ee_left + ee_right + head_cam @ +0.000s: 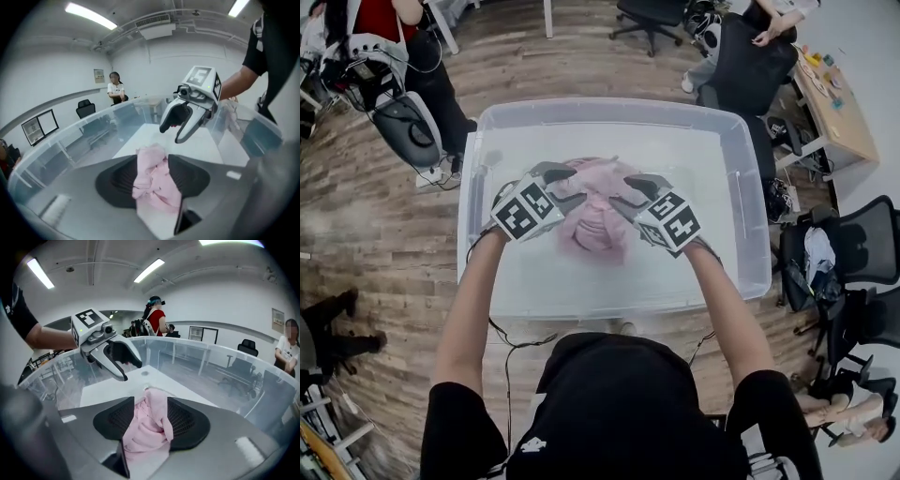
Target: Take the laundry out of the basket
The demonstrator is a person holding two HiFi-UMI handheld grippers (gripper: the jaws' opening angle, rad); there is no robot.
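**A:** Where do we stand on this one?

**B:** At the pick-up, we think. The pink garment (595, 230) lies bunched on the bottom of the basket (581, 105), about in its middle. Nothing has left the basket yet.

**A:** And our grippers?

**B:** Both are down inside, one on each side of the heap. The left gripper (154, 178) has its jaws partway apart, with a fold of the cloth between the pads. The right gripper (151, 420) is the same: partway apart, pink cloth filling the gap. We judge that neither has clamped down yet.

**A:** So what comes next?

**B:** We close both on the cloth and lift straight up until the hanging part is above the rim. Only then do we carry it sideways.

**A:** How much room do we have?

**B:** Plenty inside. The clear walls stand well apart from the garment on all four sides, and the top is open. The tight spot is between our own grippers, whose tips face each other across the heap. We should close them without pushing inward.

**A:** And outside the basket?

**B:** Office chairs (853, 248) crowd the right side. The wooden floor (384, 234) on the left looks like the freer way out.
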